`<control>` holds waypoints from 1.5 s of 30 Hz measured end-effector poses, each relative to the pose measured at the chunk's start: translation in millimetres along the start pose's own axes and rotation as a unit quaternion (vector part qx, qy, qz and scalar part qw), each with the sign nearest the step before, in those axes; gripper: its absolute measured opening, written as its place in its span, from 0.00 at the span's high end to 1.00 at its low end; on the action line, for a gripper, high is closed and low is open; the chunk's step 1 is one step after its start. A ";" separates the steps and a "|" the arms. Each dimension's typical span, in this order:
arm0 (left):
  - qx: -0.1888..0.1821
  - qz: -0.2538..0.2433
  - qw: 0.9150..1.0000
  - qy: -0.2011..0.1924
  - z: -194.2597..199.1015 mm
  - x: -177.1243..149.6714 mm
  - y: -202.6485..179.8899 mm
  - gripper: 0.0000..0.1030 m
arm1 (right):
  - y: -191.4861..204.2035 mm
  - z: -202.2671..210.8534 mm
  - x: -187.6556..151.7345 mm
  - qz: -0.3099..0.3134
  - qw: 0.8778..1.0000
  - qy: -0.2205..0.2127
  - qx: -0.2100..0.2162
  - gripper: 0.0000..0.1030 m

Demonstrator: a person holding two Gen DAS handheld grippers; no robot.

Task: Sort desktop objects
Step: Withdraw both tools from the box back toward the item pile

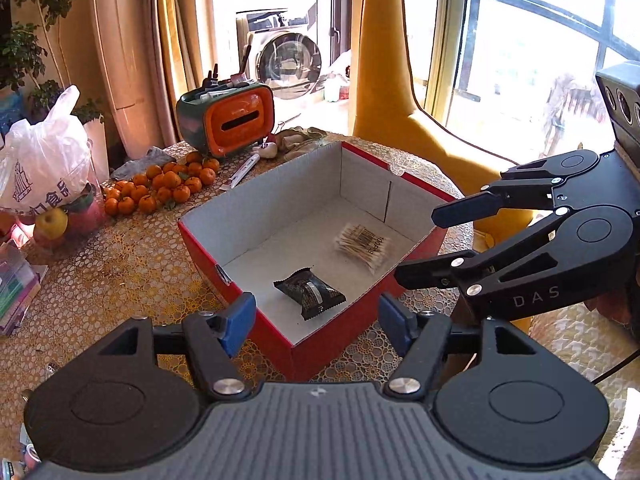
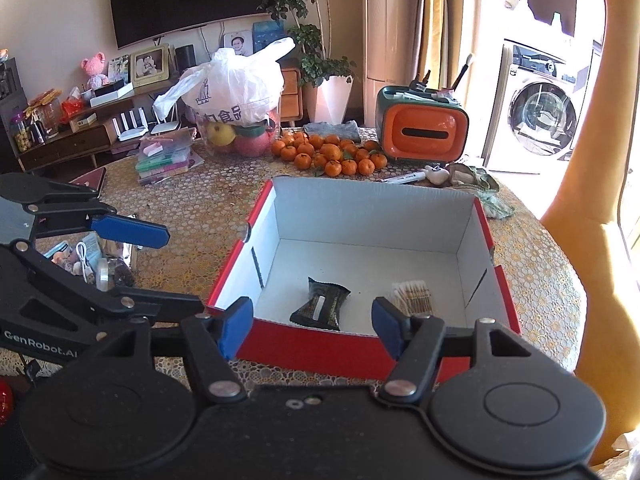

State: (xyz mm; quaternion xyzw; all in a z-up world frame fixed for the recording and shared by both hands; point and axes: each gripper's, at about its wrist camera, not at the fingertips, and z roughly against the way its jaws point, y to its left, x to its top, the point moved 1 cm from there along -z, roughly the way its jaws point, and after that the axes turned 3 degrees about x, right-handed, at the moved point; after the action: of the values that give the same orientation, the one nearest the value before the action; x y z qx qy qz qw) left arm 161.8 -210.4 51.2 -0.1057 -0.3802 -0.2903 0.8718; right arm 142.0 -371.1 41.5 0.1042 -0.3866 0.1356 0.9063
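Both grippers, left [image 1: 314, 322] and right [image 2: 312, 326], gape empty; the right one half hides the cotton swabs [image 2: 416, 294] in the box [image 2: 304, 344].

Counter [image 2: 192, 208], lace-patterned cover: red box [image 2: 320, 350] just ahead of gripper; tangerines [image 2: 332, 154], orange tissue holder [image 2: 422, 132], fruit bag [image 2: 236, 96] beyond.

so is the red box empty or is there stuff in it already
Not empty. The red box is open-topped and holds two things on its white floor: a dark snack packet and a bundle of cotton swabs, lying apart.
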 end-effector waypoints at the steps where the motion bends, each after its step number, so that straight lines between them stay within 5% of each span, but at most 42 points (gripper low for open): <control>1: 0.001 0.002 1.000 -0.002 3.1 -2.9 0.8 0.35 | 3.8 1.0 -0.7 0.002 1.000 -0.001 0.000 0.35; 29: 0.036 0.070 0.996 -0.051 69.5 -60.0 39.8 0.21 | 70.1 8.3 -9.2 0.022 0.998 -0.046 0.027 0.31; 45: 0.107 0.132 0.982 -0.076 96.2 -95.5 75.0 0.16 | 106.6 -12.3 -8.8 0.034 0.997 -0.053 0.040 0.31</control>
State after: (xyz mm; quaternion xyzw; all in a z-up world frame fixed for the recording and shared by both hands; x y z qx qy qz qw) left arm 96.2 -70.0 51.0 -0.0831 -0.4570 -0.1212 0.8772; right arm 109.7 -268.6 35.7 0.1336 -0.4315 0.1761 0.8746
